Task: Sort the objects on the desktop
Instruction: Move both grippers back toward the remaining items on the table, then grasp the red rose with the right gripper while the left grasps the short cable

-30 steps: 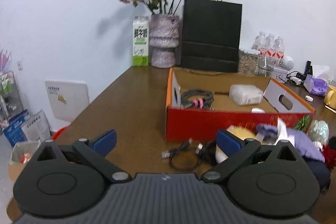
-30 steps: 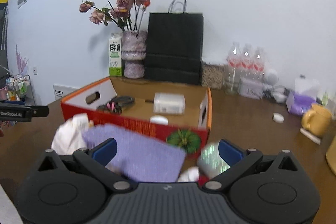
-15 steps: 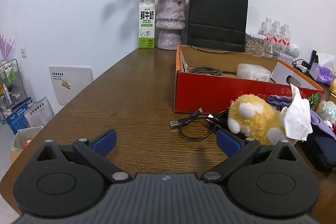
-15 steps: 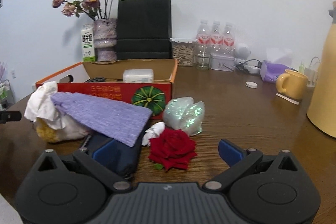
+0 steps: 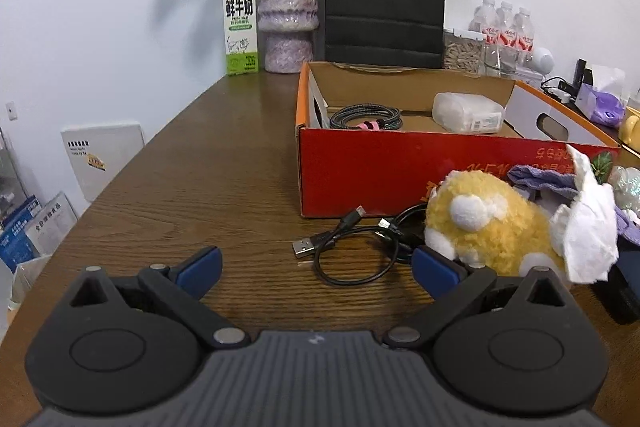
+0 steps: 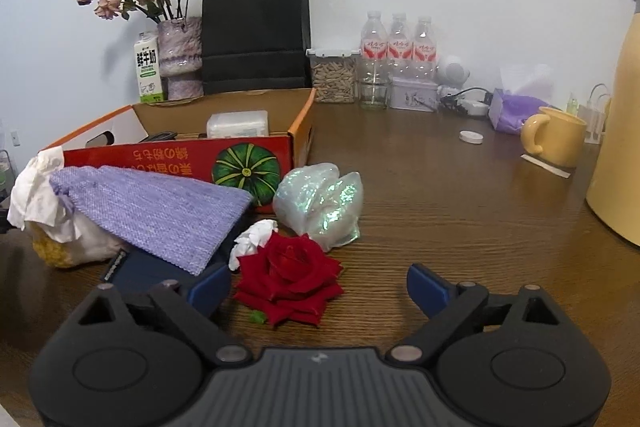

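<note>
Two grippers sit low over the brown table (image 5: 224, 163), neither holding anything. Left gripper (image 5: 316, 263): jaws wide and empty, the black cable (image 5: 352, 259) loose on the wood just ahead, its plug pointing back toward the tool. Beside it a yellow plush toy (image 5: 484, 223) with a crumpled tissue (image 5: 588, 227) draped on its far side. Right gripper (image 6: 318, 287): jaws wide but starting to close, nothing pressed between them; the red rose (image 6: 290, 275) lies just in front, nearer the left finger. Behind the rose, a small white wad (image 6: 252, 239), a shiny iridescent bag (image 6: 320, 203), and a purple cloth (image 6: 160, 207) lying over a dark pouch (image 6: 148, 267). All of this clutter sits against the front wall of the red box (image 6: 176, 159), which already has a grey coiled cable (image 5: 366, 117) and a white plastic pack (image 5: 468, 111) inside. Handling guess: rose is light and soft, petals crush easily, so a gentle pinch across the whole bloom looks safest. Cable is limp and thin; best taken where the loops bunch, or it will trail. Plush is squashy, forgiving anywhere on the body.
</note>
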Demonstrator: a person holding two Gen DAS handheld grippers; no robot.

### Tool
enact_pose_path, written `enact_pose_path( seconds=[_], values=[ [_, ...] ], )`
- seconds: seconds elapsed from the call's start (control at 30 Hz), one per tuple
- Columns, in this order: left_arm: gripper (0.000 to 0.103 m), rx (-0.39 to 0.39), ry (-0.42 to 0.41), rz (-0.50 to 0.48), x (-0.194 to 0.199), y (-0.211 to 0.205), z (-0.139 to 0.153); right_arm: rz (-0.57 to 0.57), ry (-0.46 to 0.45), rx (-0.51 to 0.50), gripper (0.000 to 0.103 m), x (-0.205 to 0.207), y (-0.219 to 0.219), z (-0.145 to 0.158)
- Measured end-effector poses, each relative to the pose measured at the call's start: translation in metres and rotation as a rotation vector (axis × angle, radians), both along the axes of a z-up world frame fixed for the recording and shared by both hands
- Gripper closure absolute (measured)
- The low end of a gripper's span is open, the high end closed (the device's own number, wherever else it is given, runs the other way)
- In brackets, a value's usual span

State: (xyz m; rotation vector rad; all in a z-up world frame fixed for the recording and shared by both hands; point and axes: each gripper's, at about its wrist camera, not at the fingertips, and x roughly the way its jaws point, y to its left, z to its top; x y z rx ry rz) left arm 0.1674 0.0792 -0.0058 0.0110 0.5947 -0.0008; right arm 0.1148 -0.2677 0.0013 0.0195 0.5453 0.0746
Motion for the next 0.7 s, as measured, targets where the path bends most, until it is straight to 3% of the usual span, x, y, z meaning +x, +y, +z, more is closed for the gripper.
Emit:
enact_pose_path(
  seconds=[0.1, 0.2, 0.37, 0.43, 0.57, 0.6, 0.63, 0.7],
  values=[
    [0.001, -0.016, -0.012, 0.017, 0.002, 0.004, 0.002, 0.003, -0.004, 0.001, 0.009, 0.003, 0.0, 0.001],
    [0.009, -0.007, -0.014, 0.025, 0.005, 0.009, 0.004, 0.004, -0.007, 0.0, 0.01, 0.006, -0.001, 0.002],
    [0.043, 0.002, 0.044, 0.024, 0.015, 0.011, -0.003, 0.015, 0.01, 0.003, 0.017, 0.013, 0.0, 0.0],
    [0.051, -0.01, 0.052, 0.019, 0.017, 0.011, -0.006, 0.021, 0.014, 0.008, 0.02, 0.013, 0.0, -0.001],
    [0.089, -0.016, 0.045, 0.003, 0.015, 0.01, -0.006, 0.038, 0.021, 0.017, 0.037, 0.014, 0.001, -0.001],
    [0.093, -0.013, 0.043, 0.002, 0.014, 0.009, -0.006, 0.043, 0.024, 0.024, 0.046, 0.014, 0.0, -0.001],
    [0.098, -0.011, 0.04, 0.0, 0.013, 0.008, -0.007, 0.047, 0.026, 0.028, 0.049, 0.013, 0.0, -0.001],
    [0.098, -0.008, 0.031, 0.002, 0.01, 0.009, -0.007, 0.049, 0.023, 0.025, 0.051, 0.011, 0.002, -0.002]
  ],
)
